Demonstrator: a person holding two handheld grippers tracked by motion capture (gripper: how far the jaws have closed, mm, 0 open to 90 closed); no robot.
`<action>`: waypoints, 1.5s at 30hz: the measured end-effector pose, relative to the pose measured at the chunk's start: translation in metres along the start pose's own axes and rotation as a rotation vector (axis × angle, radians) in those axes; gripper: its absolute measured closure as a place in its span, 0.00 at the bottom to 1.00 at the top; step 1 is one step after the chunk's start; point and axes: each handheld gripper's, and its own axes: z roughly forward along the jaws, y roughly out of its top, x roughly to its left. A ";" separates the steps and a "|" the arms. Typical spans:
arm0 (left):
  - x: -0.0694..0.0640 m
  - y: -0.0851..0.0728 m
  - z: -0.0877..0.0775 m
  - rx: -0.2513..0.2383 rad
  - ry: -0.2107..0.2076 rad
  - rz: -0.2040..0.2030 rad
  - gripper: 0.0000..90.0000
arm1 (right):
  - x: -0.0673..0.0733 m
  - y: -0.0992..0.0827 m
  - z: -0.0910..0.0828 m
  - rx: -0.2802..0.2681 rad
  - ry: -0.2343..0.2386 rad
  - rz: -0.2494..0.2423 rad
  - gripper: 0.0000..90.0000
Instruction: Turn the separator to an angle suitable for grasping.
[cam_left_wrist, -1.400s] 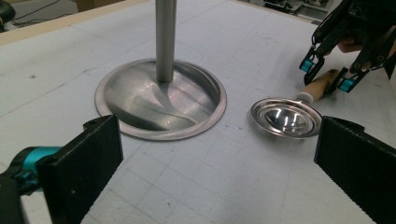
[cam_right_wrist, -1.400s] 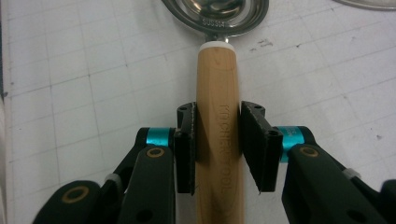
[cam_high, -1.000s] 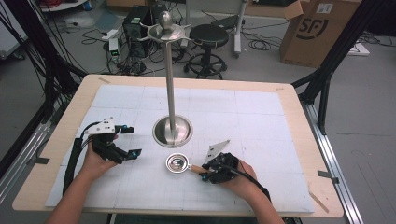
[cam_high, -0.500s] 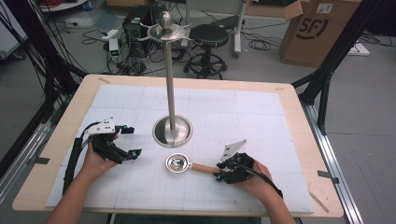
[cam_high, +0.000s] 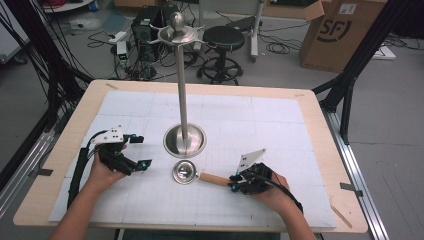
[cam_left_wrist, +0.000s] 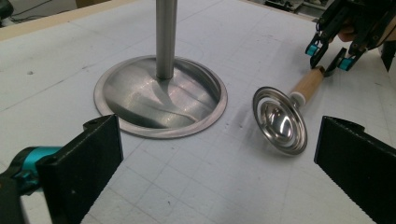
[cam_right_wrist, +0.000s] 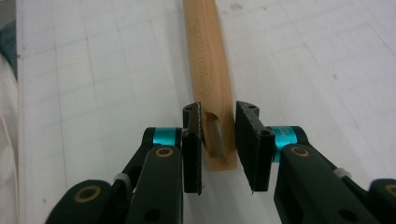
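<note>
A small steel ladle (cam_high: 184, 172) with a wooden handle (cam_high: 214, 179) lies on the white mat in front of the steel stand's round base (cam_high: 185, 140). My right gripper (cam_high: 234, 182) has just closed its jaws on the outer end of the handle (cam_right_wrist: 208, 56); the black pads (cam_right_wrist: 247, 140) clamp it from both sides. In the left gripper view the ladle bowl (cam_left_wrist: 280, 120) rests tilted on its rim, right of the base (cam_left_wrist: 161, 95). My left gripper (cam_high: 142, 151) rests on the mat left of the stand, jaws wide open and empty.
The stand's thin pole (cam_high: 182, 85) rises from the base to a hooked top with a ball (cam_high: 177, 25). The wooden table edge (cam_high: 320, 125) frames the mat. Cables, a stool and a cardboard box sit on the floor beyond.
The right hand has slid rightward along the handle, away from the bowl, and its jaws now grip the handle's end. The left hand and the ladle have stayed put.
</note>
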 end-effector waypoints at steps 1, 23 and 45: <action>0.000 0.000 0.000 -0.002 -0.001 0.001 0.02 | 0.001 0.003 0.003 -0.002 0.000 -0.013 0.81; 0.001 0.002 -0.004 -0.030 -0.002 -0.003 0.02 | 0.000 0.077 0.062 0.004 0.085 -0.100 0.80; 0.000 0.002 -0.002 -0.023 -0.003 0.004 0.02 | 0.000 0.053 0.001 -0.104 -0.012 -0.015 0.63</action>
